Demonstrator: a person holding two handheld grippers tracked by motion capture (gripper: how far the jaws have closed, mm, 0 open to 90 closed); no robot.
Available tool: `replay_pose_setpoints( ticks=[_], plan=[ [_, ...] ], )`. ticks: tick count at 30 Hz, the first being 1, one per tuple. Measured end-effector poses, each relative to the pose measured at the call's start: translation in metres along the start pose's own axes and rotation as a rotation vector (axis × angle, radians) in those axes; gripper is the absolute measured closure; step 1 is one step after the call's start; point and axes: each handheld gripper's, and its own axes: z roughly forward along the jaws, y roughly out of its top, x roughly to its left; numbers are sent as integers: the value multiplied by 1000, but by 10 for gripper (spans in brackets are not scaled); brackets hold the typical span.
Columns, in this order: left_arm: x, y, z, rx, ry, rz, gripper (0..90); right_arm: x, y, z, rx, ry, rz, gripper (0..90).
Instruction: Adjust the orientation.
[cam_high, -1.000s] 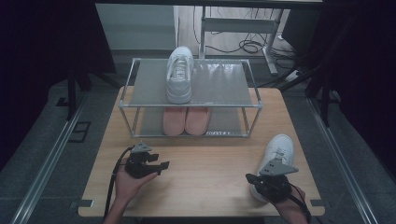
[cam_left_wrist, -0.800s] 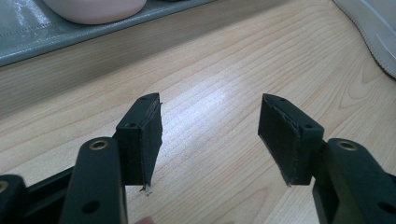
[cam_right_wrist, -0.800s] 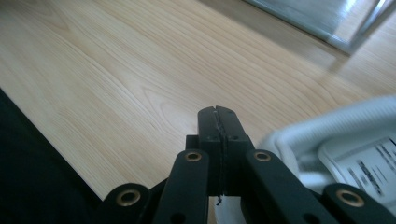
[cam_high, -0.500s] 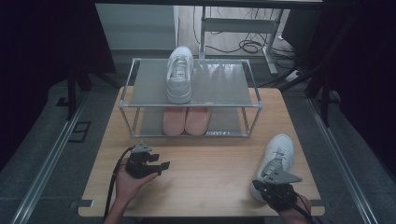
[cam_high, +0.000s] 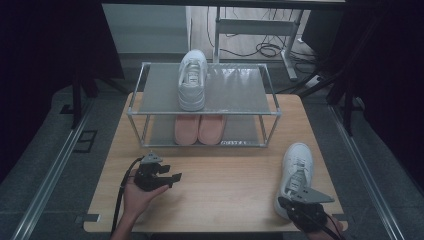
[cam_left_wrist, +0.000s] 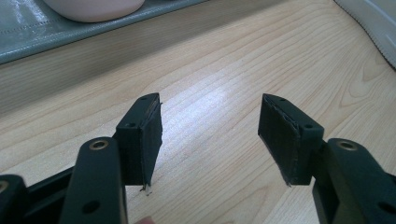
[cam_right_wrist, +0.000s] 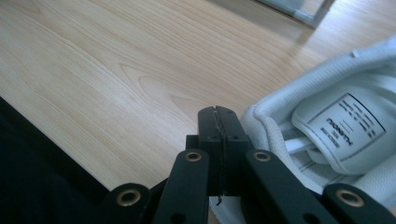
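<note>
Right gripper view: white shoe's (cam_right_wrist: 336, 140) tongue label, unreadable from above.

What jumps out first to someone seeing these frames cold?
Probably the two-tier metal shoe rack at the table's far side, with one white sneaker on its top shelf and a pink pair below. Next, the second white sneaker lying on the wooden table at the near right, with the right gripper, jaws shut, at its heel. The left gripper sits open over bare wood.
</note>
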Motion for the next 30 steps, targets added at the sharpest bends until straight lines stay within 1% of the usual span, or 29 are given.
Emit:
replay_pose_setpoints(
  ticks=[4, 8, 16, 22, 30],
  plan=[
    [0, 0, 1, 3, 0, 1, 398, -6, -7, -6, -5, -7, 23, 900],
    [0, 0, 1, 5, 1, 2, 398, -15, -15, -14, -11, -13, 49, 900],
    [-1, 0, 2, 7, -1, 2, 398, -35, -31, -28, -10, -51, 97, 900],
    [-1, 0, 2, 9, 0, 1, 398, -48, -39, -35, -14, -69, 134, 900],
    [0, 0, 3, 10, 2, 0, 398, -61, -46, -41, -15, -87, 163, 900]
  ],
)
